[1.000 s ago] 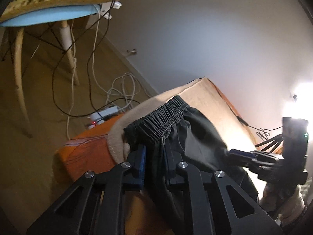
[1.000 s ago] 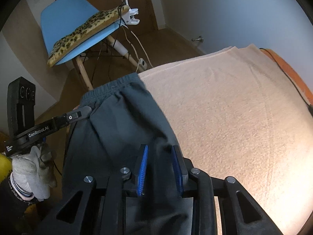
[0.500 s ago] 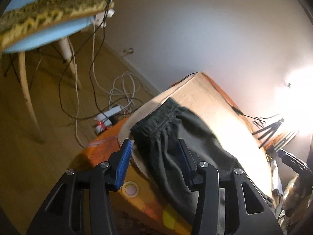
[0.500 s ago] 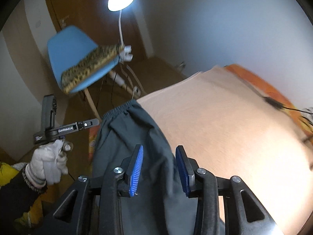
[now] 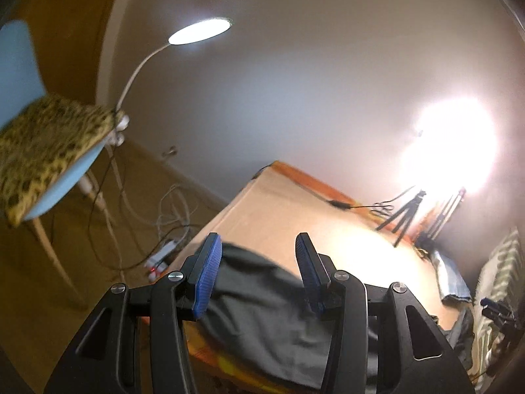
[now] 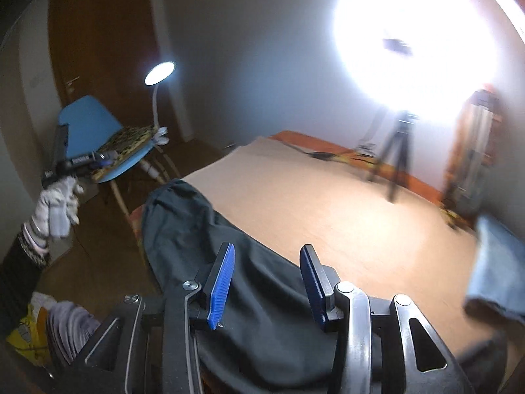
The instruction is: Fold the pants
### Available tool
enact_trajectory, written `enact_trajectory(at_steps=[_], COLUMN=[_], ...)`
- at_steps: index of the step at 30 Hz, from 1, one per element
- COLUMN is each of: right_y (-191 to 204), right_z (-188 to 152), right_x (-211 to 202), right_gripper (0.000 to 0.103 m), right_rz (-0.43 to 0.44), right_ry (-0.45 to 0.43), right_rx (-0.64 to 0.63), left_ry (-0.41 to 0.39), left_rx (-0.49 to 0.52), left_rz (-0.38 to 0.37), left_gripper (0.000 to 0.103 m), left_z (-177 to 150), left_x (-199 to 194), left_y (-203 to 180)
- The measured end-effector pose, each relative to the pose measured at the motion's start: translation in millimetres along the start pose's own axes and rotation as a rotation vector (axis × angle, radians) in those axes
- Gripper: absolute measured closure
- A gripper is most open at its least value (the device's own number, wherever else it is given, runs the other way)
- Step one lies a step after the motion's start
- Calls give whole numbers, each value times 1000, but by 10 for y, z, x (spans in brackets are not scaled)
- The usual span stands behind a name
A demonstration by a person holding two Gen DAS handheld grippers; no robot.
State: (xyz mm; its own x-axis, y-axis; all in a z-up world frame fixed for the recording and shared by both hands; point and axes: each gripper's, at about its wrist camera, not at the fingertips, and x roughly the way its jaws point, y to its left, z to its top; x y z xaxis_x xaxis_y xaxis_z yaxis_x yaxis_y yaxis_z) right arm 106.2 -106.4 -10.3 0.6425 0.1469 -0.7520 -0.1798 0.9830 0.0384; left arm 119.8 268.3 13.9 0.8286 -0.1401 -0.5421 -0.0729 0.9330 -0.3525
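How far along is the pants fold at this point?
Done: the dark pants lie doubled on the beige blanket, waistband at the far edge. In hand: nothing; left tongs stand open, right tongs are opening, both above the cloth. Left: possibly another fold.

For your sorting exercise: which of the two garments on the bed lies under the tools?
The dark pants, at the bed's near edge below both tools; the light blue garment lies off to the right.
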Motion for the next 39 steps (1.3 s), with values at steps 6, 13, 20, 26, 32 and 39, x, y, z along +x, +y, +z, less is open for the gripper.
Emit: enact_trajectory(at_steps=[6, 13, 20, 26, 32, 39], right_y=[-416, -956, -1549, -2005, -2302, -2553], right_z=[-443, -883, -1225, -1538, -1685, -1584], right_x=[-536, -1084, -1477, -1578, -1511, -1272], right_gripper=[59, 54, 44, 43, 42, 36], right_rz=[-102, -231, -338, -339, -338, -340], right_ry=[-25, -66, -100, -122, -96, -36], right_rx=[121, 283, 452, 586, 670, 720], left_ry=[36, 134, 251, 395, 552, 679], left_rx=[73, 173, 265, 280, 317, 388], left_rz=[-115, -260, -388, -513, -576, -623], left_gripper=[58, 58, 58, 46, 46, 46], left_z=[11, -214, -621, -1214, -1792, -2264], left_x=[128, 485, 732, 997, 1203, 1243], left_y=[-616, -1564, -2606, -3354, -3910, -4252])
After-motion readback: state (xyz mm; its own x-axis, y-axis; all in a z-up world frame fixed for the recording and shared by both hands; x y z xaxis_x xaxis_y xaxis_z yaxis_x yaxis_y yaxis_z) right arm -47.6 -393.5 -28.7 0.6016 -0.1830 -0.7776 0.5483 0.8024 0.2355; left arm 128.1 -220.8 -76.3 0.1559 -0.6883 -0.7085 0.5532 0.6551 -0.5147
